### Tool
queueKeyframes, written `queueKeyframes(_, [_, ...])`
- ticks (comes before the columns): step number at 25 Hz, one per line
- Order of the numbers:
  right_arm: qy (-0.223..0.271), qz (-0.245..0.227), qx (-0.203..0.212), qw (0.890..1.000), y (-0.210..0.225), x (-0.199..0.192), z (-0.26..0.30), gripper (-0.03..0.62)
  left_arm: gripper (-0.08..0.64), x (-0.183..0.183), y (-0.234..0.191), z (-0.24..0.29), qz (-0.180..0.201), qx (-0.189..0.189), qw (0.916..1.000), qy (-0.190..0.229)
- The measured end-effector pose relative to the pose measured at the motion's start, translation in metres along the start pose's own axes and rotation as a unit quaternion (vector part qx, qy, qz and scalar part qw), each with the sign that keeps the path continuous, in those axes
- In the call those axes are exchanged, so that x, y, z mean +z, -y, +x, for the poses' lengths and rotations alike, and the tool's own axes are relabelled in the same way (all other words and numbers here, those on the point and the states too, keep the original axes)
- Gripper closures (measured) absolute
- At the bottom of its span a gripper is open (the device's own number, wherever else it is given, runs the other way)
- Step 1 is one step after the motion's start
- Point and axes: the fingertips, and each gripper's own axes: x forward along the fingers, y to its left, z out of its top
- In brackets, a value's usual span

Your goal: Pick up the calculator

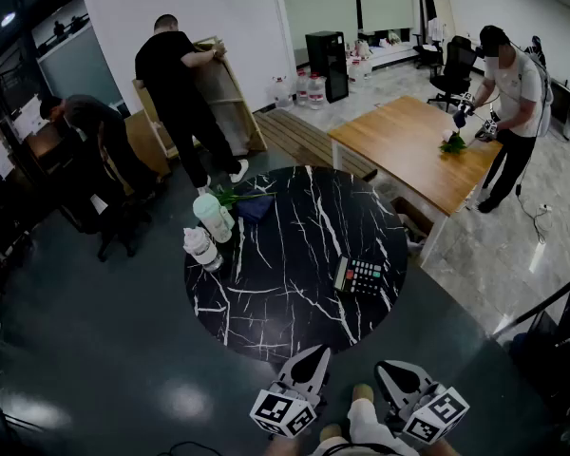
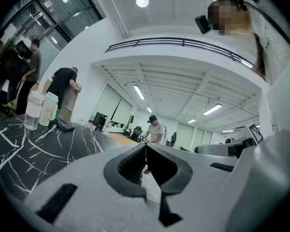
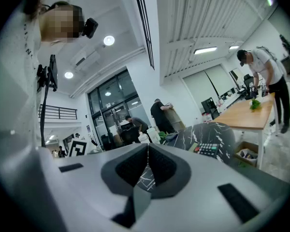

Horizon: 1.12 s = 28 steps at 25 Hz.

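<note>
The near half of the round table [image 1: 266, 312] lies bare, so the way from its front edge to the calculator [image 1: 361, 275] is open. Two bottles [image 1: 212, 217] and what looks like a dark cloth [image 1: 255, 207] crowd the far left rim, well apart from the calculator.

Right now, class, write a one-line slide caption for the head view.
Shut and empty, the left gripper and right gripper hover near a black table; calculator lies untouched.

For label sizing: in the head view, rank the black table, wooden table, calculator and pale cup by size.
1. black table
2. wooden table, though farther off
3. calculator and pale cup: about alike
</note>
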Motion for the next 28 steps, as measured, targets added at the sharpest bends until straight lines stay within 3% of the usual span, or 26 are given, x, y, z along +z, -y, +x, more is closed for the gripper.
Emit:
queueKeyframes(6, [-0.012, -0.006, 0.017, 1.0, 0.038, 0.011, 0.029, 0.584, 0.552, -0.023, -0.039, 0.066, -0.002, 0.019, 0.9995, -0.024])
queueKeyframes(11, [-0.028, 0.014, 0.025, 0.999, 0.068, 0.01, 0.041, 0.584, 0.551, -0.045, -0.07, 0.11, -0.023, 0.064, 0.9964, -0.05])
queueKeyframes(13, [-0.039, 0.02, 0.033, 0.998, 0.077, 0.005, 0.045, 0.584, 0.539, -0.056, -0.086, 0.122, -0.036, 0.092, 0.9933, -0.06])
queueKeyframes(18, [-0.069, 0.029, 0.053, 0.996, 0.097, -0.012, 0.058, 0.584, 0.397, -0.083, -0.12, 0.149, -0.073, 0.144, 0.9832, -0.085])
queueKeyframes(21, [-0.083, 0.042, 0.066, 0.994, 0.097, -0.022, 0.062, 0.584, 0.383, -0.096, -0.131, 0.16, -0.11, 0.15, 0.9777, -0.098])
queueKeyframes(28, [-0.1, 0.066, 0.074, 0.99, 0.11, -0.042, 0.078, 0.584, 0.383, -0.115, -0.161, 0.182, -0.146, 0.172, 0.9659, -0.127])
